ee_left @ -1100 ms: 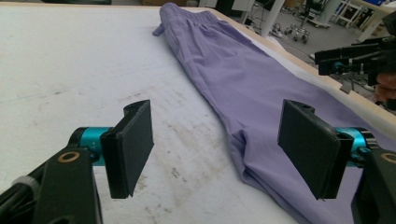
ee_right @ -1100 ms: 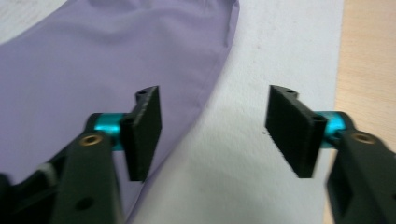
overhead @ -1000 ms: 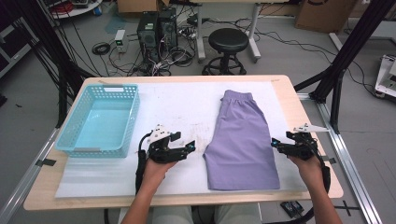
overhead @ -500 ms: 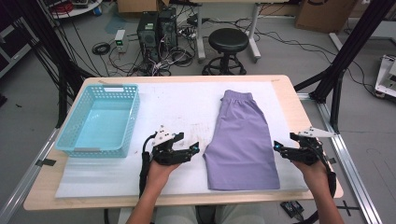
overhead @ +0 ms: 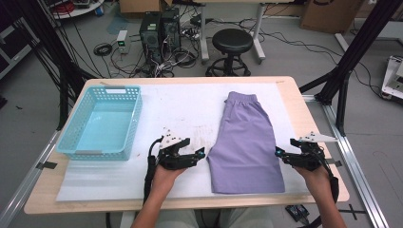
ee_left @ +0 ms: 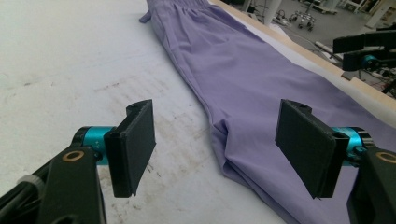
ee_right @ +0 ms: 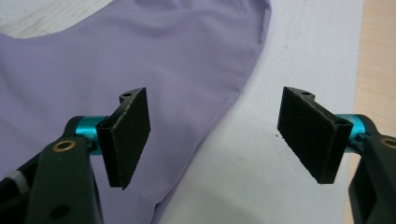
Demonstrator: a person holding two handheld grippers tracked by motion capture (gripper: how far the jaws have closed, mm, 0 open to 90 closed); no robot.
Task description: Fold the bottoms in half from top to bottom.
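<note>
White padding (overhead: 190, 102) covers the wooden table (overhead: 311, 137), and on its right half lie the lilac shorts (overhead: 247, 142), flat, waistband toward the far edge and leg hems toward the person. In the left gripper view the shorts (ee_left: 243, 70) run away from the jaws in a long strip, their near hem bunched into a small fold just ahead of the pads.

On either side of the shorts' near end sit the two tools. The left gripper (overhead: 198, 155) rests just beside the left hem, jaws spread with bare padding and the cloth's edge between them; they have just been closing a little, pinching nothing. The right gripper (overhead: 280, 154) sits just at the right hem, jaws likewise spread and just eased inward a little; in its own view one pad hangs over the purple cloth (ee_right: 154, 60), the other over white padding, neither pressing on it.

Farther left, the light blue plastic basket (overhead: 137, 116) stands with its long side running front to back, and nothing lies in it. Between basket and shorts the padding is bare apart from some faint smudges (overhead: 204, 130). Close by the shorts' right edge the padding ends in a strip of bare wood, then the table's edge. Beyond the far edge stand a black stool (overhead: 233, 42) and computer towers (overhead: 159, 28) among cables.
</note>
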